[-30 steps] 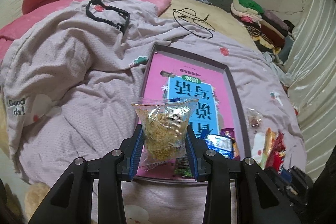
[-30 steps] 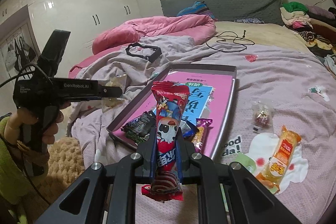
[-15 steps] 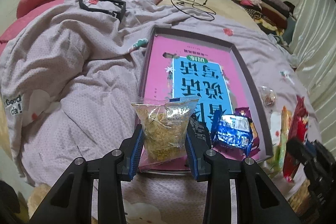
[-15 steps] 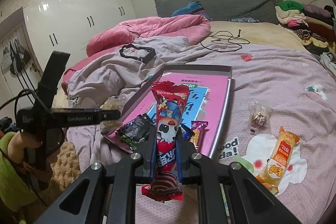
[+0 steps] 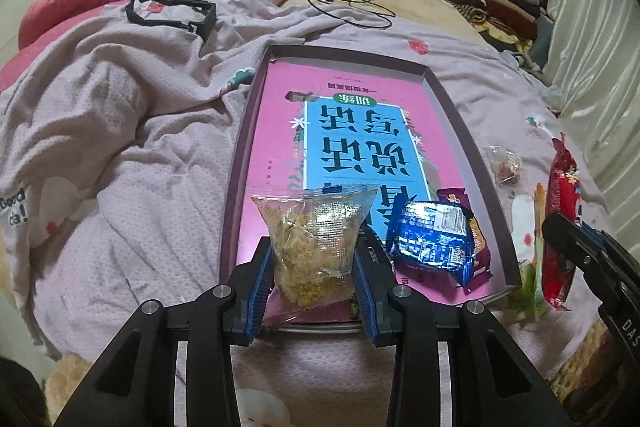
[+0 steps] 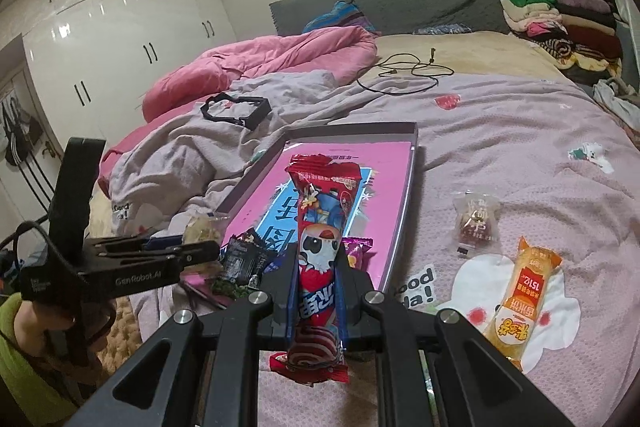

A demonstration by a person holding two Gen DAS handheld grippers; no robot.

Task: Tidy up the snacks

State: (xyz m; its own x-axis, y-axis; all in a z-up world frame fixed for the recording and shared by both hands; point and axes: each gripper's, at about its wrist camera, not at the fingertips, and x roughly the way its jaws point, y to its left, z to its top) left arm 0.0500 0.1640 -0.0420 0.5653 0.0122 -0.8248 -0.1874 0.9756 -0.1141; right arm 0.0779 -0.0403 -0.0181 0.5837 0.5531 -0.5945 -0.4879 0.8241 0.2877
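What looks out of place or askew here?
Two snacks lie outside the tray on the bedsheet: a clear packet and an orange packet. Both grippers hold packets; nothing looks spilled or torn.

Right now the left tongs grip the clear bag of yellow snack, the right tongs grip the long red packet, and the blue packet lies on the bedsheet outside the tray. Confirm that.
One detail is wrong. The blue packet lies inside the tray, at its near right corner, not on the bedsheet; the left wrist view shows it. The rest stands: the left tongs grip the clear bag of yellow snack and the right tongs grip the long red packet.
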